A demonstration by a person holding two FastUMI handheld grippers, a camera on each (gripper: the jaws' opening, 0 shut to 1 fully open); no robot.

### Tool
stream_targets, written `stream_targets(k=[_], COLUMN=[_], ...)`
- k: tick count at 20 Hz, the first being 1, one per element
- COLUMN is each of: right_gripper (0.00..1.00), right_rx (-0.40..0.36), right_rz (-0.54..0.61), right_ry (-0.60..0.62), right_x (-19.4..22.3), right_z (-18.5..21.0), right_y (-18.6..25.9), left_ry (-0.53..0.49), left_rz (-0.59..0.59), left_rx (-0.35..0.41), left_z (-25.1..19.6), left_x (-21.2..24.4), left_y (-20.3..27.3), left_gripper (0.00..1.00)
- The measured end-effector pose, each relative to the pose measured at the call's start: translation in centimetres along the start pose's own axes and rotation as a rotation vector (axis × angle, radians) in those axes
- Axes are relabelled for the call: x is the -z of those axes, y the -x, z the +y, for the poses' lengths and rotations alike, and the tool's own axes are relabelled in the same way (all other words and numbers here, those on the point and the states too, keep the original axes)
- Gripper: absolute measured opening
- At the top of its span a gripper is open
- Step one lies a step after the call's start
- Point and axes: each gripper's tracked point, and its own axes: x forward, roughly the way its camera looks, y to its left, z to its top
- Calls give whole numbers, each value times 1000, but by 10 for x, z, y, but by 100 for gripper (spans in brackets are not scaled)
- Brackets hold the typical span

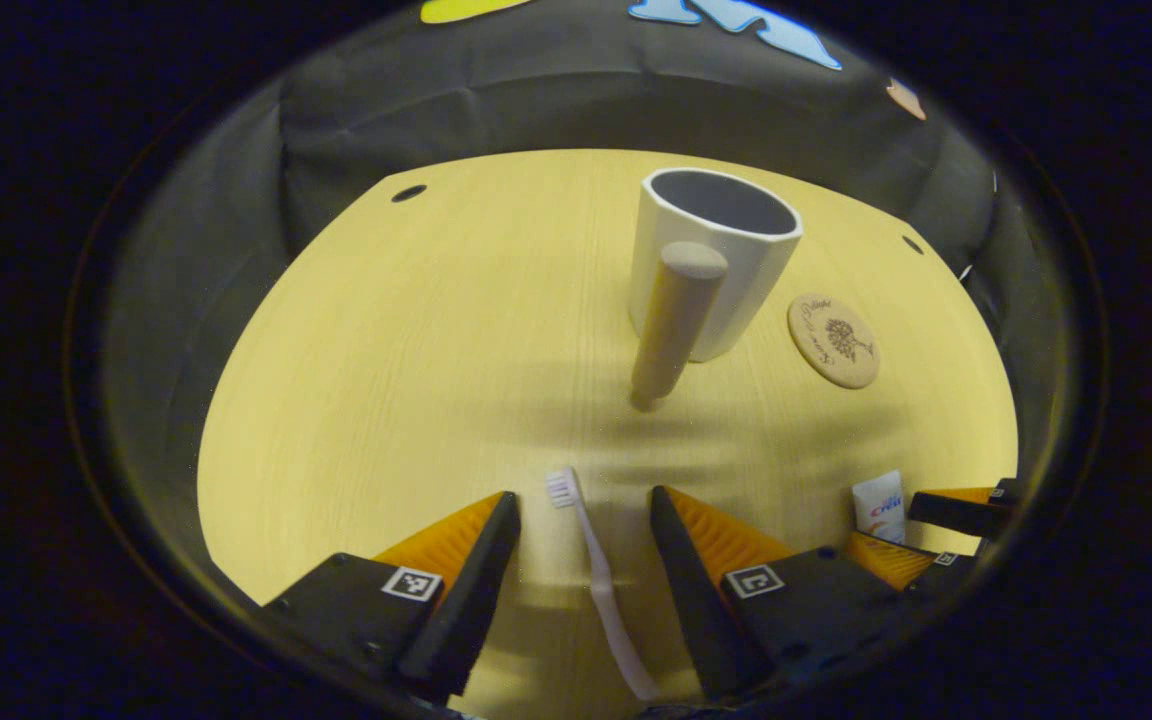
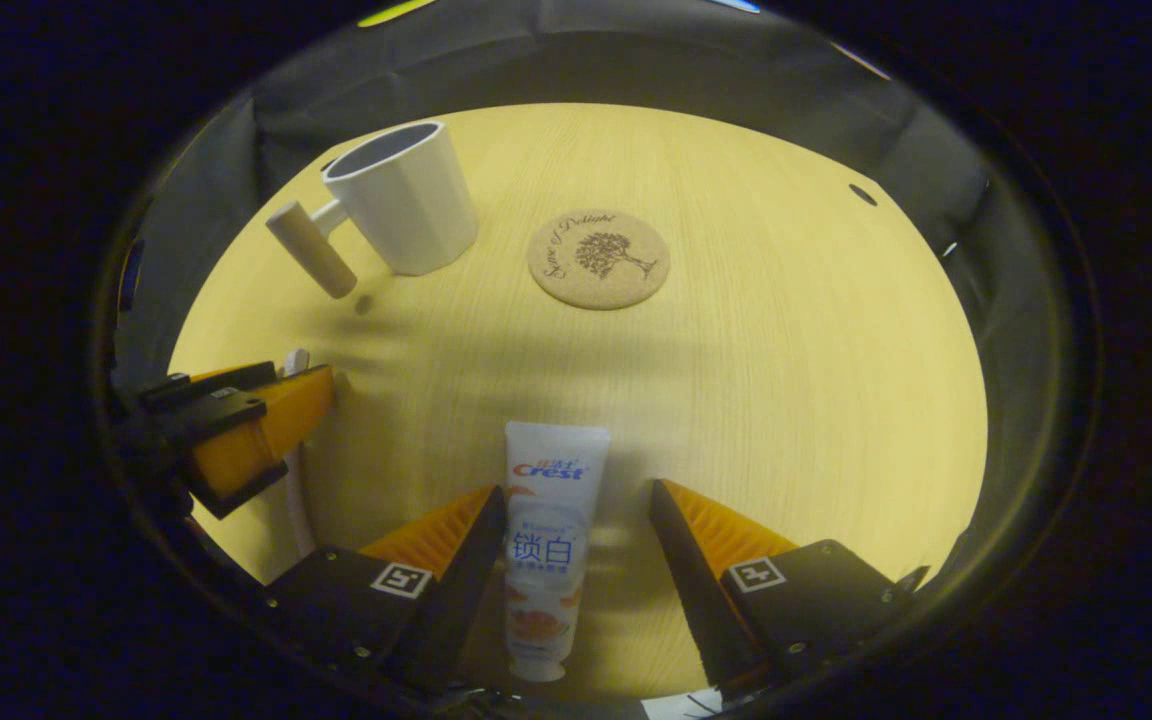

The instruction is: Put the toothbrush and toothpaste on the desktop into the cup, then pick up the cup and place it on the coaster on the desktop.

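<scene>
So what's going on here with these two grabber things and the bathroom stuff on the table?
A person is working two handheld grippers over a pale wooden table. The left gripper sits open around a white toothbrush, and the right gripper sits open around a white toothpaste tube. Both items lie flat, not yet gripped. Farther back, a white cup with a wooden handle stands empty beside a round cork coaster.

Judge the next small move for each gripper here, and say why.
Probably close both. The left gripper is open with the toothbrush lying on the desk between its fingers; the right gripper is open astride the toothpaste. Neither is gripped yet, and the cup stands upright beside the coaster, with nothing in what shows of its inside.
</scene>
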Motion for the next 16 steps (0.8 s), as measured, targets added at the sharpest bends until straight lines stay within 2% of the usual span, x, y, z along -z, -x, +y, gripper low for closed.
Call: stream_targets(k=[1,2,3,4,5,6,7,8,9,10,16], right_gripper=[92,60,58,52,46,33,32,18,18,9,8], right_rx=[-2,-2,-6,-10,-6,-7,-4,-8,-10,-18,-52], right_rz=[5,4,7,19,13,21,5,20,-3,-2,-21], right_ry=[-6,-21,-18,-34,-43,-54,-60,-62,-69,-82,-143], right_x=[0,-1,-1,1,-3,-1,-5,-3,-9,-2,-10], right_z=[0,1,1,2,1,1,0,2,-1,4,2], right_y=[-4,-1,-1,-1,-2,-1,-2,-1,2,6,1], left_ry=[-11,-20,-20,-16,-12,-10,-19,-22,-20,-14,-8], left_rz=[-6,-21,-28,-33,-45,-46,-50,-48,-45,-53,-124], left_rx=[6,6,0,-3,-9,-7,-8,-6,-8,-4,31], left_z=[-3,-6,-7,-7,-6,-6,-6,-7,-6,-6,-14], left_x=[-2,-4,-6,-5,-6,-6,-7,-7,-7,-9,-21], left_y=[-2,-5,-7,-7,-7,-6,-6,-6,-6,-6,3], left_gripper=[79,65,41,21,26,13,7,7,13,7,7])
